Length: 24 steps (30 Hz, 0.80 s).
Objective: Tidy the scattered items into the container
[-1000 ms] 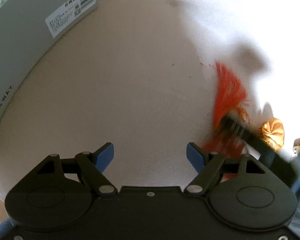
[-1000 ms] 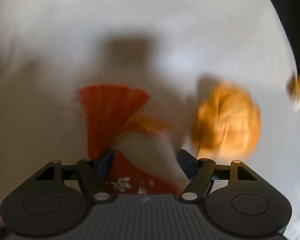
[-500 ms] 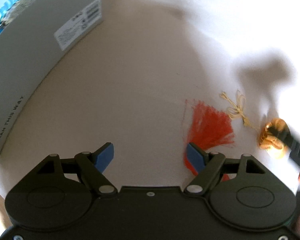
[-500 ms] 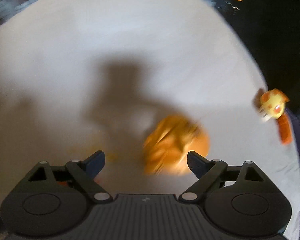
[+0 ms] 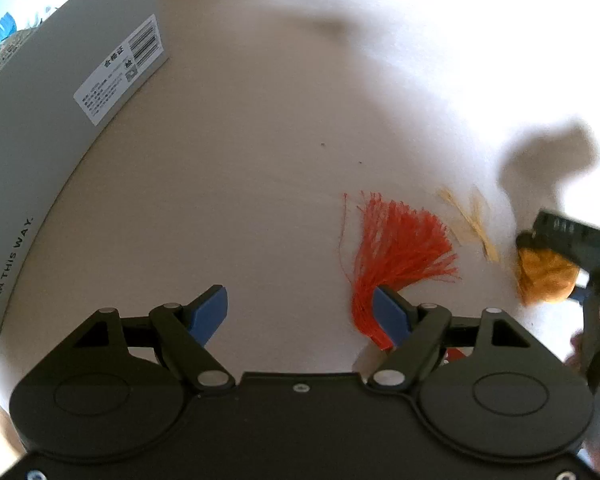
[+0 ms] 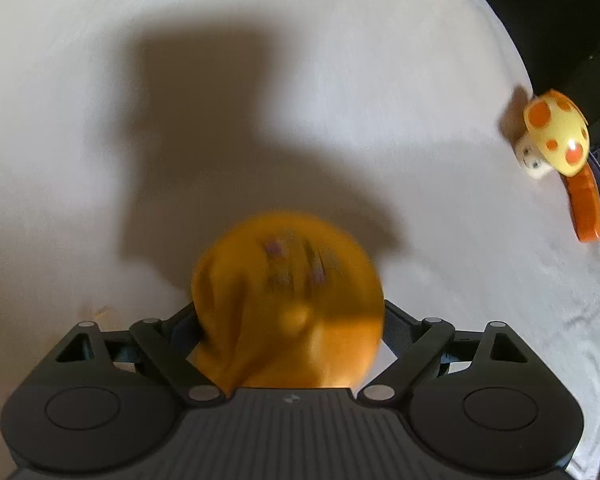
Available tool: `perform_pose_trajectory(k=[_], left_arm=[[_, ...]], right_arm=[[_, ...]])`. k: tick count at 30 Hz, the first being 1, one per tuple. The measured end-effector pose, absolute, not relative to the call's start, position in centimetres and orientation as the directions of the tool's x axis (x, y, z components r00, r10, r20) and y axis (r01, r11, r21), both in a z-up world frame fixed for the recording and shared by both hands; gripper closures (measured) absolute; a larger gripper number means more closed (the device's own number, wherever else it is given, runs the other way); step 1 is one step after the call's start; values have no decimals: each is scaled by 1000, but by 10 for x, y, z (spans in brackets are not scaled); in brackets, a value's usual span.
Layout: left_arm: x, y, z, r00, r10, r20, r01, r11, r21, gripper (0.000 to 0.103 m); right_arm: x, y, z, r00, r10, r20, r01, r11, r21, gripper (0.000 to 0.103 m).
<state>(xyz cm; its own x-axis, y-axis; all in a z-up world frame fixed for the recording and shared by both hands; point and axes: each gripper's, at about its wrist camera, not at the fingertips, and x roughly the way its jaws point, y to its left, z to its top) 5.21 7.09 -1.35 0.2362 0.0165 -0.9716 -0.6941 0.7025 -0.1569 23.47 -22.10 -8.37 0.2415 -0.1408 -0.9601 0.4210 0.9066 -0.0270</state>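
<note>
Right gripper (image 6: 290, 316): spread wide, just been opening, pointing steeply down at the table. Between the fingers, an orange ball (image 6: 288, 292), blurred, filling the whole gap from one finger to the other. No clamp to be seen; cannot tell through the blur whether the pads touch it. Under and behind the ball, a broad dark shadow on the white cloth (image 6: 340, 40). Far off to the right, near the cloth's edge, a yellow mushroom toy (image 6: 556, 136) with orange spots, tipped on its side. Just below it, touching or nearly so, an orange curved piece (image 6: 586, 204).

Left gripper (image 5: 300, 304): released and empty, blue pads (image 5: 210, 312) well apart over bare cloth, also pointing steeply down. Behind the right-hand pad, the bound end of a red tassel (image 5: 400, 248), its threads fanning up and away. Just right of the tassel, a thin yellow thread bow (image 5: 472, 220), lying flat. Further right, at the view's edge, the same orange ball (image 5: 544, 280), with a black finger of the right gripper across its top. Well apart on the left, a grey box (image 5: 40, 120) standing on the cloth, a white barcode label (image 5: 120, 72) on its side, small print along its lower edge. Ball, tassel, bow and toy all outside the box.
</note>
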Motion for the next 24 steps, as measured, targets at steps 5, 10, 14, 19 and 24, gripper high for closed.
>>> perform_pose_trajectory(k=[5, 10, 14, 19, 24], left_arm=[[52, 64, -15, 222, 33, -974, -671, 730, -129, 28], [52, 51, -17, 205, 61, -977, -624, 777, -83, 28], [48, 38, -16, 193, 102, -976, -567, 823, -26, 27], [37, 30, -12, 188, 127, -974, -520, 854, 11, 27], [39, 35, -16, 176, 121, -977, -526, 851, 11, 27]], right_arm=[[180, -219, -83, 234, -103, -967, 416, 909, 3, 12], [121, -216, -84, 233, -82, -969, 438, 898, 30, 12], [83, -211, -84, 236, -71, -969, 438, 898, 42, 11], [72, -209, -62, 358, -72, -931, 462, 880, 110, 27], [115, -216, -48, 356, -79, -931, 442, 892, 94, 25]])
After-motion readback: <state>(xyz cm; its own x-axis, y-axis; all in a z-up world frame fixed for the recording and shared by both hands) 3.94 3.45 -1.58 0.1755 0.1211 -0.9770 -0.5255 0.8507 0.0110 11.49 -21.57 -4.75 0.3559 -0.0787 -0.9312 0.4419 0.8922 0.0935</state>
